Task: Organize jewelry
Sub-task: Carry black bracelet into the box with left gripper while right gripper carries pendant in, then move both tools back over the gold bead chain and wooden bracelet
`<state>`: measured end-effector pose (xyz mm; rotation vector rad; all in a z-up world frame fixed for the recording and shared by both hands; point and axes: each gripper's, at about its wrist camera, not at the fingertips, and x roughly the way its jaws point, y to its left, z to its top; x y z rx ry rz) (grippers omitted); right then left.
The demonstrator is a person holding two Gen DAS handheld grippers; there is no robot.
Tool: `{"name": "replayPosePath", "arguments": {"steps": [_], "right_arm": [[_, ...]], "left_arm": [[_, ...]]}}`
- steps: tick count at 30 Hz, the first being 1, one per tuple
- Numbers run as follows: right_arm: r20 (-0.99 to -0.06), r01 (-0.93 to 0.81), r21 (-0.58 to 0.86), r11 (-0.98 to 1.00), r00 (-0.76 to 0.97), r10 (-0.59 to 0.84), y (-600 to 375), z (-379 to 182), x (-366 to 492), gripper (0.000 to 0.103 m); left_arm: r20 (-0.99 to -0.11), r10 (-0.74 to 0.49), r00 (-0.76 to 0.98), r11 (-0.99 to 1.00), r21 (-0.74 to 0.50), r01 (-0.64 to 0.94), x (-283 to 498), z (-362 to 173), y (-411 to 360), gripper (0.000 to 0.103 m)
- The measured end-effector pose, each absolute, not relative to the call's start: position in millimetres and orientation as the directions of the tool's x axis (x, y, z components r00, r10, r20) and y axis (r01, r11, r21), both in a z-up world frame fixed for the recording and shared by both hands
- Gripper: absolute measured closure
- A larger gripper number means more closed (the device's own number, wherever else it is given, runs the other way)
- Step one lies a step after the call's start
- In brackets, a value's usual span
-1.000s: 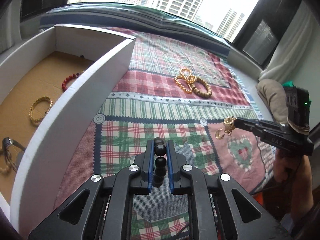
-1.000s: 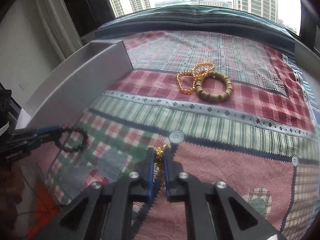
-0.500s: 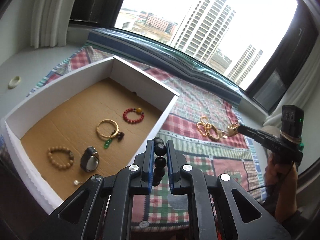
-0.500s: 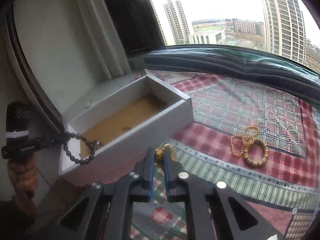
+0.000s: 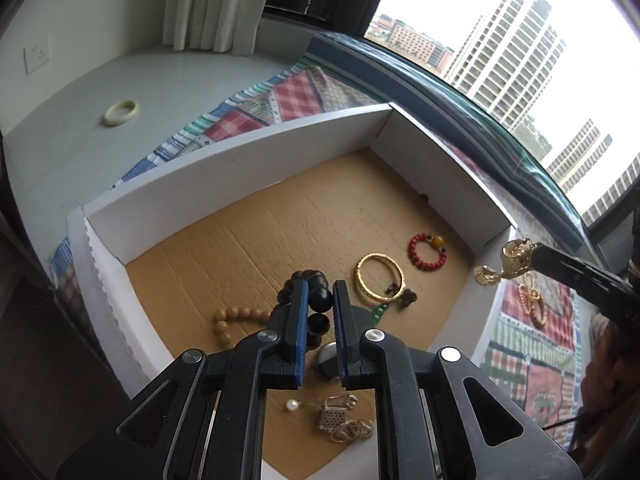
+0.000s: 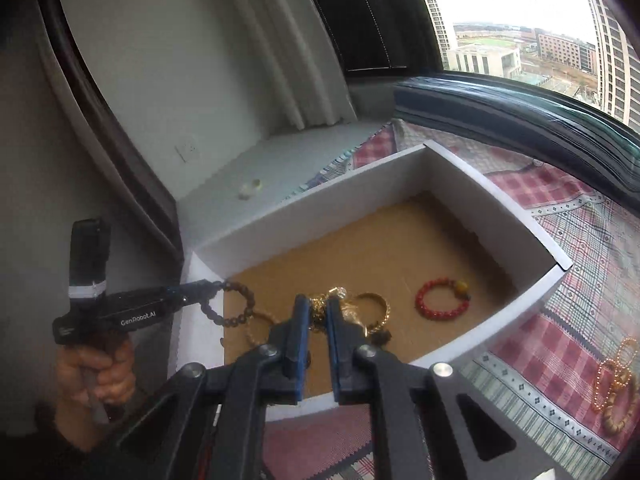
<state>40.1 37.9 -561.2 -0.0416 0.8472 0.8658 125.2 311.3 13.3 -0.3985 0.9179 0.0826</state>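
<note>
Left wrist view: left gripper (image 5: 320,300) over the white box (image 5: 224,168), jaws clamped on a dark bead bracelet (image 5: 320,299) that hangs above the brown cardboard floor. In the box: gold bangle (image 5: 378,282), red bead bracelet (image 5: 426,251), tan bead bracelet (image 5: 232,320), a pearl (image 5: 292,405), a small silver charm (image 5: 332,416), a grey piece partly hidden behind the jaws. Right gripper (image 5: 516,264) comes in from the right over the box's near-right wall, holding a gold chain piece (image 5: 500,266). A pale jade bangle (image 5: 121,112) lies on the white sill, well apart from the box. Right wrist view: right gripper (image 6: 318,314) jaws pinched on the gold chain piece (image 6: 320,308) above the box (image 6: 520,296) interior. Left gripper (image 6: 208,287) at left holds the dark bead bracelet (image 6: 232,306) over the box's left edge. More gold and wooden bracelets (image 6: 616,380) lie on the plaid cloth (image 6: 560,340) outside the box, to the right.
</note>
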Motion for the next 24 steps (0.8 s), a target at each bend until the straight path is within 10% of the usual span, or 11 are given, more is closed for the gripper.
{"name": "replayPosePath", "arguments": {"steps": [7,9,11,24], "right_arm": [[-0.752,-0.709,0.266,0.653,0.271,0.601,124,-606,69,0.091],[-0.773,-0.701,0.256,0.665,0.264,0.576,137,-616,74,0.09],[-0.767,-0.679,0.27,0.683,0.277,0.579,136,-616,75,0.067],[-0.662,-0.64,0.1,0.762,0.529,0.531,7,-584,9,0.045]], "left_arm": [[-0.822,-0.026,0.569,0.929,-0.23,-0.29,152,-11,323,0.09],[-0.822,-0.008,0.57,0.922,-0.226,-0.313,150,-12,326,0.07],[-0.804,-0.013,0.595,0.914,-0.251,-0.319,141,-9,328,0.043],[-0.737,-0.023,0.676,0.976,-0.162,-0.143,101,14,218,0.033]]}}
